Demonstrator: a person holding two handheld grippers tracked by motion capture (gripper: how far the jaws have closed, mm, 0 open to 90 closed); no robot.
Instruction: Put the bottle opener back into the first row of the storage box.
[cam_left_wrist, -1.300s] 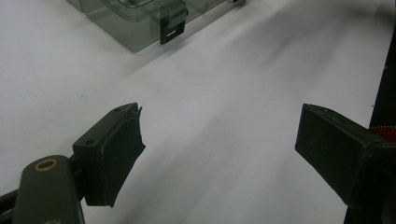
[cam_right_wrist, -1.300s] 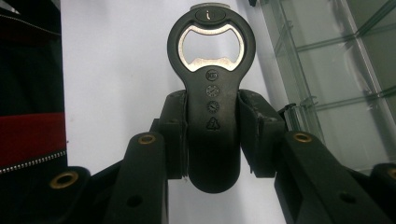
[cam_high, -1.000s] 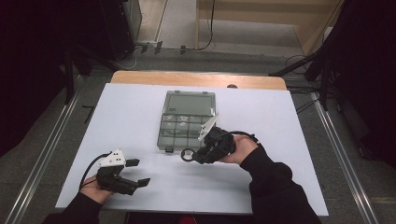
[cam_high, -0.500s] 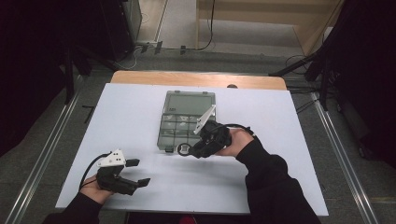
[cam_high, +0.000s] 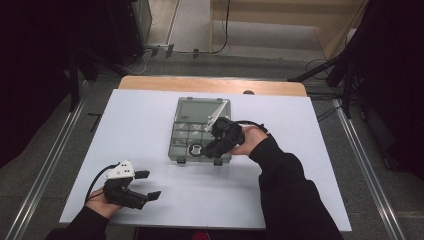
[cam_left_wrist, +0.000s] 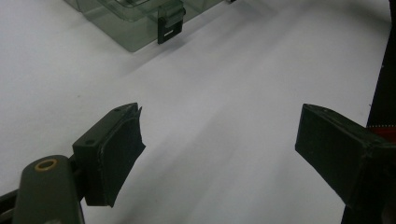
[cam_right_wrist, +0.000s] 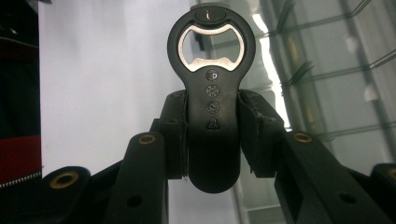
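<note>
**Opener in right gripper, over the box – placement step**

My right gripper (cam_high: 209, 148) is clamped on the black bottle opener (cam_right_wrist: 212, 100); in the right gripper view both jaws pinch the handle mid-length, with the metal-lined ring end sticking out past the tips. In the high view the bottle opener (cam_high: 196, 149) sits over the near row of the clear compartment box (cam_high: 186, 131), ring end pointing left. I can't tell from here whether it's touching a divider or hanging just above.

Step, as I read it: putting the opener into a near compartment. Next move calls for lining the handle up with one cell, lowering until it seats, then letting go. The opener looks long against the cell width, so it may need tilting or it will bridge the dividers.

My left gripper (cam_high: 148, 185) is idle, jaws spread wide with nothing between them, resting near the table's near-left corner, well apart from the box. The left gripper view shows bare white table (cam_left_wrist: 224, 107) between the pads and a box latch (cam_left_wrist: 168, 26) at the far edge.

In the way: the box lid (cam_high: 200, 109) lies open on the far side, so no clash there. The near latches (cam_high: 218, 161) sit just below my right gripper; watch them on the descent. The cable (cam_high: 250, 122) trails over the box's far right.
</note>
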